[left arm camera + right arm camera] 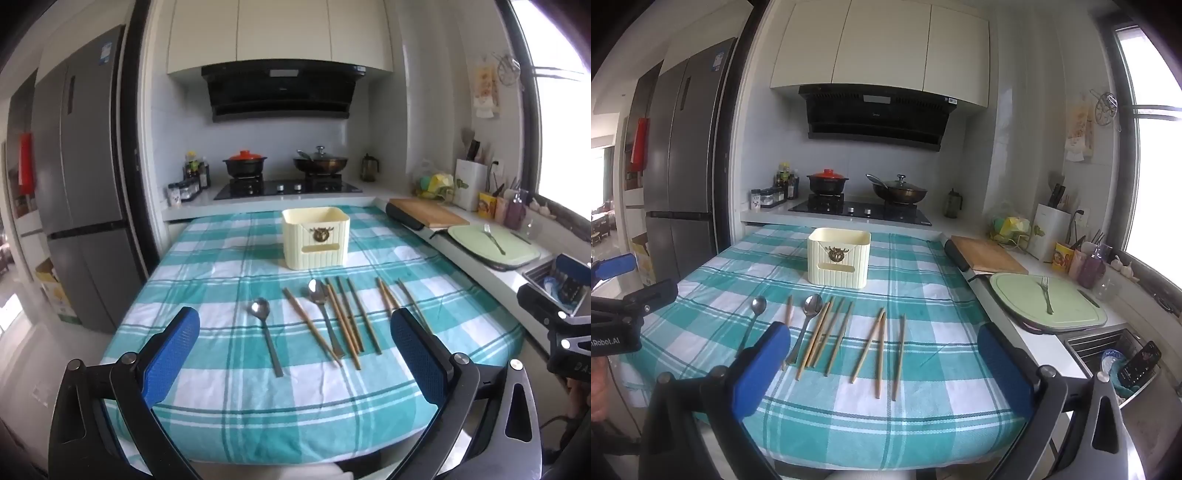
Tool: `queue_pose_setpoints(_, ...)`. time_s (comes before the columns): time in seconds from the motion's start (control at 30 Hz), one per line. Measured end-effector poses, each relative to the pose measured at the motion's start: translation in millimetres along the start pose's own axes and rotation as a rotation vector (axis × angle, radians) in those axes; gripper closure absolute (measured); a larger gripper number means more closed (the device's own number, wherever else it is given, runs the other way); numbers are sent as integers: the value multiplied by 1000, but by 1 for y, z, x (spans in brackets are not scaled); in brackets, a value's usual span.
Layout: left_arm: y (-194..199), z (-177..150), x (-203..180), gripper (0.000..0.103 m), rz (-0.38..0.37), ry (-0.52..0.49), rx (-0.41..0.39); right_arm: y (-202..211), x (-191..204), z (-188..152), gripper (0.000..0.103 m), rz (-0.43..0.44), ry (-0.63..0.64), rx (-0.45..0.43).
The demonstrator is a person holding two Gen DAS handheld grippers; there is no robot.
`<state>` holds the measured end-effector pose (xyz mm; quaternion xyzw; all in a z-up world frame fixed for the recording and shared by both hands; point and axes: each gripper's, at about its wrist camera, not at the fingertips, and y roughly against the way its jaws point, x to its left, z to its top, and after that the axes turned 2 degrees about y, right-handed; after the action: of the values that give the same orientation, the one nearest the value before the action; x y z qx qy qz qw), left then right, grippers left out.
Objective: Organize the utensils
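Note:
A cream utensil holder point(316, 238) point(838, 257) stands on the teal checked tablecloth point(207, 258) point(923, 295). In front of it lie two metal spoons point(265, 332) point(325, 314) point(805, 325) and several wooden chopsticks point(347, 321) point(879, 347), side by side. My left gripper point(295, 343) is open and empty, held above the table's near edge. My right gripper point(884, 354) is open and empty, also above the near edge. Each gripper shows at the edge of the other's view.
A counter runs along the right with a wooden board point(988, 254), a green board point(1049, 299) bearing a fork point(1046, 295), and a sink point(1108, 350). A stove with pots point(288, 173) is behind. A fridge point(81, 177) stands at left.

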<state>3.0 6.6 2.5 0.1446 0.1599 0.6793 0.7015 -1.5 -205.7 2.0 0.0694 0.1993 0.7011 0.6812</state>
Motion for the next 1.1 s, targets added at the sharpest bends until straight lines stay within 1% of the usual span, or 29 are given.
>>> queue_pose_setpoints(0.17,-3,-1,6,0,14,26,7,-1,0,-1,0,-1,0,-3)
queue_pose_setpoints(0.27,-2,-1,6,0,22,24,-3,-1,0,0,0,-2,0,-4)
queue_pose_setpoints(0.47,0,-2,3,0,7,14,-15,0,0,0,0,-2,-1,-5)
queue_pose_setpoints(0.57,2,-2,5,0,23,23,-19,-1,2,3,0,-5,-1,-5)
queue_pose_setpoints(0.63,1,-1,7,0,35,31,-14,-1,1,8,0,-7,-3,-6)
queue_pose_setpoints(0.7,-1,-1,8,0,28,43,-3,-1,0,8,0,-8,-7,-7)
queue_pose_setpoints(0.8,-3,-2,6,0,31,27,11,-1,-2,5,0,-14,-13,-12)
queue_pose_setpoints(0.9,-3,-3,3,0,24,13,11,-1,-4,4,0,-20,-18,-15)
queue_pose_setpoints(1.0,-2,-3,-1,0,37,-9,2,-2,-5,3,0,-24,-25,-17)
queue_pose_setpoints(1.1,-3,-3,-4,0,25,-28,6,-4,-6,3,0,-27,-27,-15)
